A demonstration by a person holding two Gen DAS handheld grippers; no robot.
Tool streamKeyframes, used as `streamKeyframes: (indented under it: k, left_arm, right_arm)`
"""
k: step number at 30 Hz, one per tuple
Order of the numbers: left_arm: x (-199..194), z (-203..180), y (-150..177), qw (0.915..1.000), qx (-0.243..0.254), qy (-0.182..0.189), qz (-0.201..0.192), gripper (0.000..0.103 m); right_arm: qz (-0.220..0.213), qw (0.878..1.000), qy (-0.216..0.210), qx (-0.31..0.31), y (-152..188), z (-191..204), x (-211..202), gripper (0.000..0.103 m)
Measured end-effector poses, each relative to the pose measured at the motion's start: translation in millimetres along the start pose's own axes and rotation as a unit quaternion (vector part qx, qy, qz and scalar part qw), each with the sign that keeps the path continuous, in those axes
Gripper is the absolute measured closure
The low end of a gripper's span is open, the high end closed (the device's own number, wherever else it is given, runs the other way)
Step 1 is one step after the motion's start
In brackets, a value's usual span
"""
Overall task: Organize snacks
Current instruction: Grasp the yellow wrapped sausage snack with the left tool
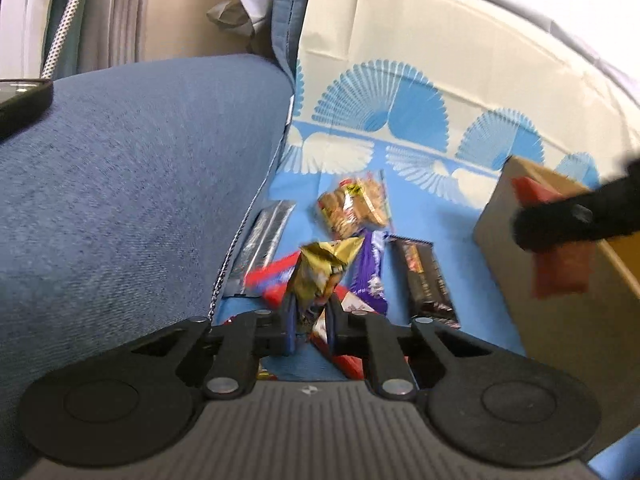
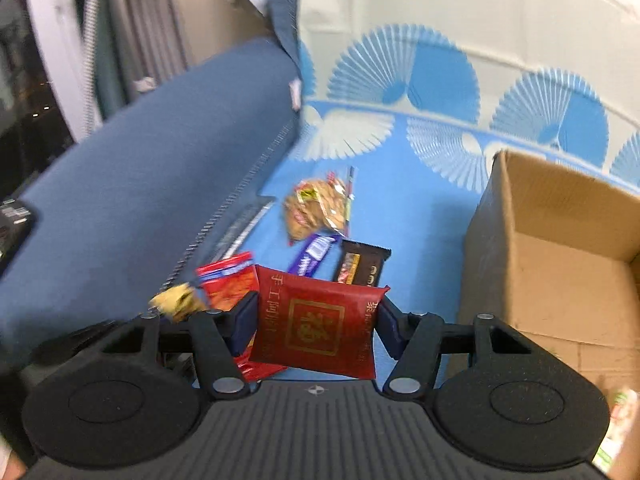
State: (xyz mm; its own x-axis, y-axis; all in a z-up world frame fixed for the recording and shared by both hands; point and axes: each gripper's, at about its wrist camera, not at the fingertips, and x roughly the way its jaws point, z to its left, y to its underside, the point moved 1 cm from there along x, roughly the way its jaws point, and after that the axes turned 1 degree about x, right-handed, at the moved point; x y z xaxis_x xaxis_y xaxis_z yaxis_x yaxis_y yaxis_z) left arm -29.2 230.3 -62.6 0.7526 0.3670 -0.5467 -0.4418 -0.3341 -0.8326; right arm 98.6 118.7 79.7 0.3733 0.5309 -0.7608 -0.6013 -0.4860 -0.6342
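My left gripper (image 1: 312,304) is shut on a crinkled gold snack packet (image 1: 324,268), which stands up between its jaws above the pile. My right gripper (image 2: 316,312) is shut on a flat red packet with gold print (image 2: 316,328), gripped by its two side edges. In the left wrist view that red packet (image 1: 560,272) hangs blurred in front of the open cardboard box (image 1: 560,320). From the right wrist the gold packet (image 2: 176,302) shows as a blur at the lower left, and the box (image 2: 560,280) stands to the right.
Loose snacks lie on the blue fan-patterned mat (image 1: 460,248): a clear bag of crackers (image 1: 354,208), a purple bar (image 1: 370,276), a dark brown bar (image 1: 426,280), a silver bar (image 1: 266,240) and a red-blue packet (image 1: 272,280). A blue cushion (image 1: 140,180) bearing a phone (image 1: 20,100) rises on the left.
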Motion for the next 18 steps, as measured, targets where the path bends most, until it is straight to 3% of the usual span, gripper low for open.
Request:
streamKeyframes:
  k: [5, 10, 15, 18]
  left_arm:
    - [-13, 2, -1, 0.9999, -0.009, 0.014, -0.003, 0.089]
    - [-27, 8, -1, 0.9992, -0.028, 0.027, -0.004, 0.090]
    - [-45, 18, 2, 0.9946, -0.066, 0.079, 0.015, 0.090]
    - [-45, 22, 6, 0.9871, -0.084, 0.124, 0.055, 0.089]
  right_arm:
    - [-0.016, 0.999, -0.028, -0.036, 26, 8, -43, 0.040]
    - [-0.018, 0.995, -0.044, -0.091, 62, 18, -56, 0.040]
    - [-0.001, 0.995, -0.049, -0.087, 95, 18, -41, 0.040]
    - [0.026, 0.995, -0.046, -0.081, 110, 15, -24, 0.040]
